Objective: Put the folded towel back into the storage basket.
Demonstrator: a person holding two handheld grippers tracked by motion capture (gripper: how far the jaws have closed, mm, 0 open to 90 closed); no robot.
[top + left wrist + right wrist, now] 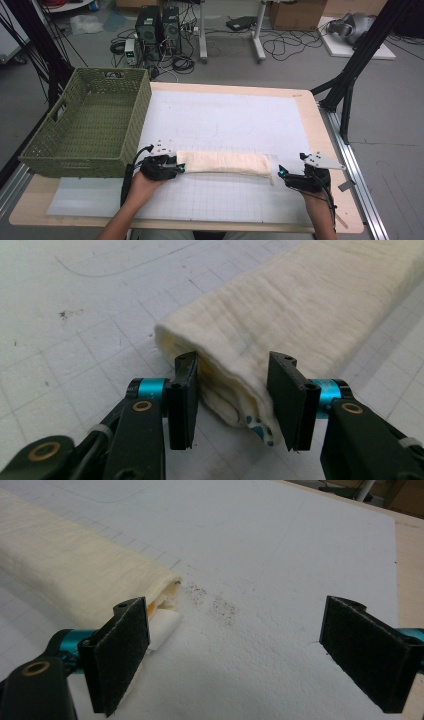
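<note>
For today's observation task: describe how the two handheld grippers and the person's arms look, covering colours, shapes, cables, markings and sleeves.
Both the left gripper and the right gripper are black, each with two flat rectangular jaws faced with dark pads, teal collars behind them and brass-coloured rivets. A grey three-cornered plate tops each, and a black cable trails back along each forearm. No sleeves reach the forearms.

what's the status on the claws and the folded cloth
Left claw around the folded cloth's near end, pads not clearly pressing. Right claw wide open beside the other end. Basket off to the left, out of the way.
</note>
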